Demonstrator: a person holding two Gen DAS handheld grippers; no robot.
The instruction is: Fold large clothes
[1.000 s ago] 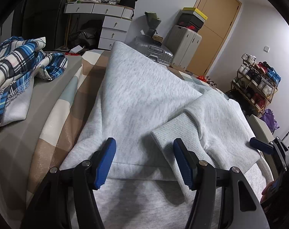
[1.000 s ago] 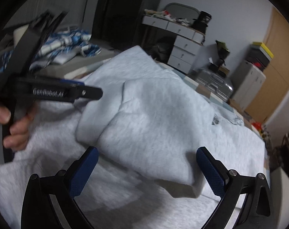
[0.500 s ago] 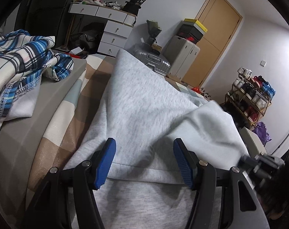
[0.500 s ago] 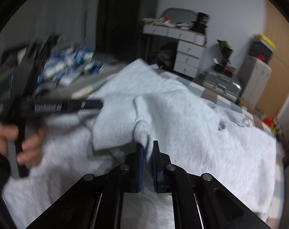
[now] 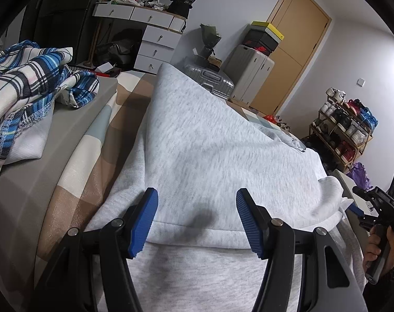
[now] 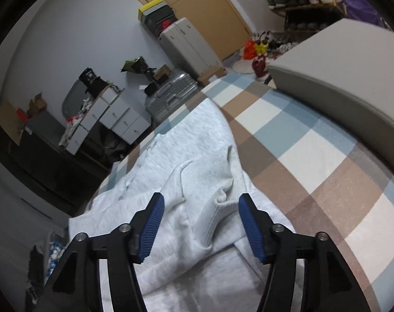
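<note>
Bedroom clutter rings the scene: in the left wrist view a white drawer unit (image 5: 155, 44) stands at the upper centre under a heap of odds and ends, a silver suitcase (image 5: 210, 79) and a pale upright case (image 5: 251, 75) sit right of it before a wooden door (image 5: 293, 52), and a shoe rack (image 5: 345, 130) fills the right edge. Across the bed's checked cover (image 5: 92, 161) lies the grey sweatshirt (image 5: 210, 150), taking up the middle of the frame, its folded hem running across just in front of the left tool (image 5: 197, 219). That tool's blue pads stand apart on either side of the hem edge with nothing pressed between them, so it is released. A blue plaid garment (image 5: 27, 83) is bunched at the upper left on the grey sheet, clear of the sweatshirt. At the lower right edge a hand (image 5: 379, 249) grips the handle of the other tool. In the right wrist view, which is strongly tilted, the right tool (image 6: 200, 223) hangs over a rumpled sleeve, its ribbed cuff (image 6: 223, 208) lying between the pads and close to the right-hand one; its jaws have just been opening and grip nothing. A beige headboard or padded edge (image 6: 340, 72) crosses the upper right beyond the checked cover.
</note>
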